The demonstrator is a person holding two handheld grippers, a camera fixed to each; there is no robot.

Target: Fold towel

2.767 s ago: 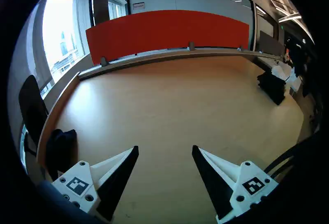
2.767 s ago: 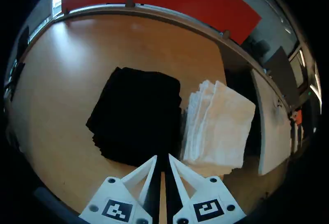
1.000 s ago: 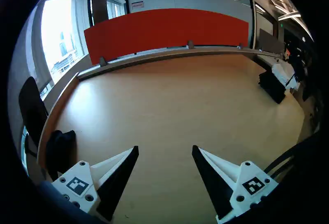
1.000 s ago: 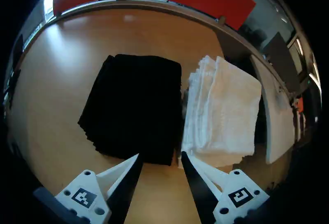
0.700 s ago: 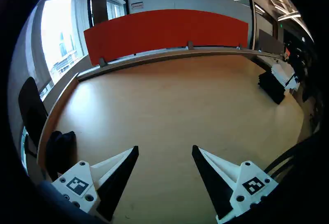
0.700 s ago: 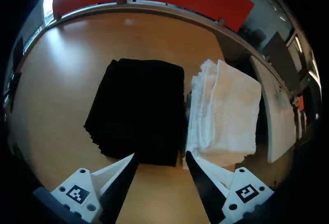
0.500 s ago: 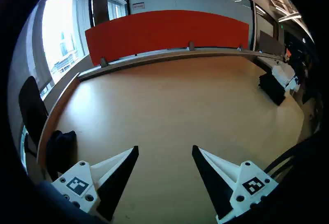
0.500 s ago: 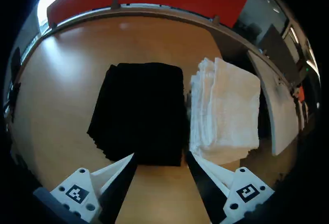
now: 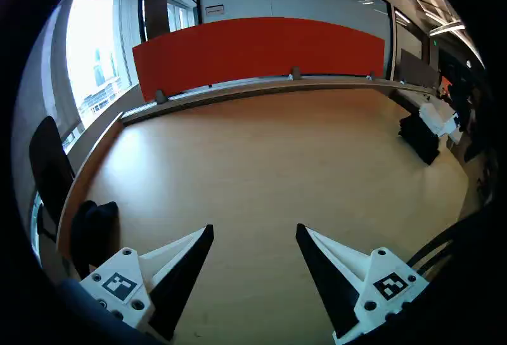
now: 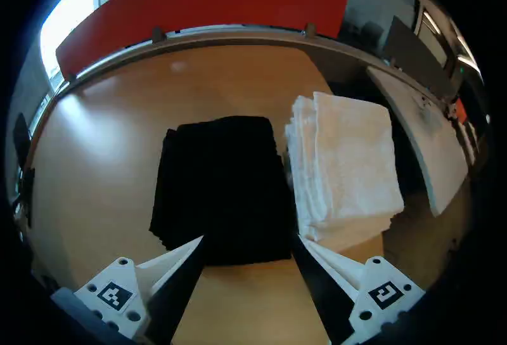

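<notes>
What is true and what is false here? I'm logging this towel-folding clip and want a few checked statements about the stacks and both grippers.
1. In the right gripper view, the black towel stack lies left of the white towel stack. True.
2. The right gripper is shut on the black towel stack. False: its fingers are spread apart at the stack's near edge.
3. The left gripper is open over bare wooden table. True.
4. The divider behind the table is blue. False: the divider is red-orange.
</notes>
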